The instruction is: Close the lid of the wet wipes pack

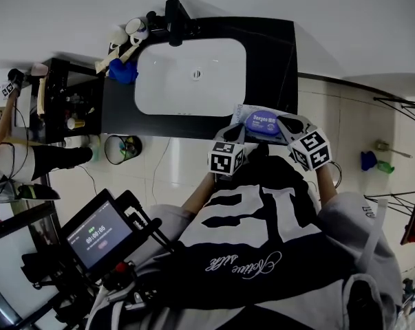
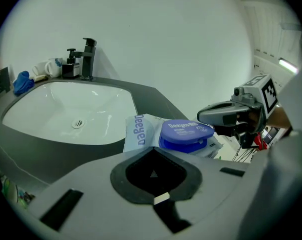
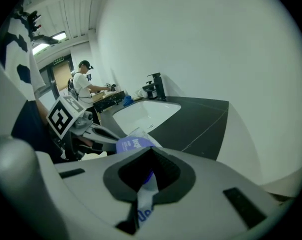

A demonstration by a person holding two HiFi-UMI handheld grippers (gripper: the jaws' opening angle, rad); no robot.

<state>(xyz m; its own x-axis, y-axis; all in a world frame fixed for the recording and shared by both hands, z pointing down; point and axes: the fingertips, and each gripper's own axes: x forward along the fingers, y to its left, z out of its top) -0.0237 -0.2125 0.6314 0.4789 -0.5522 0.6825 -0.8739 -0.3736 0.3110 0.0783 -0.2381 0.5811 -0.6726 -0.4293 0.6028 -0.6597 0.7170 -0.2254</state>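
Pack of white-and-blue film [image 2: 138,133], right end pinched by the right gripper [image 3: 143,196], was steadied so the left gripper [image 2: 158,196], jaws together and empty, could press its blue oval plastic lid [image 2: 186,134].

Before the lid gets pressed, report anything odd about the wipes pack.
The Deeyeo wet wipes pack is not lying free: the right gripper pinches its film edge and holds it at the front edge of the black counter. Nothing spilled or damaged shows.
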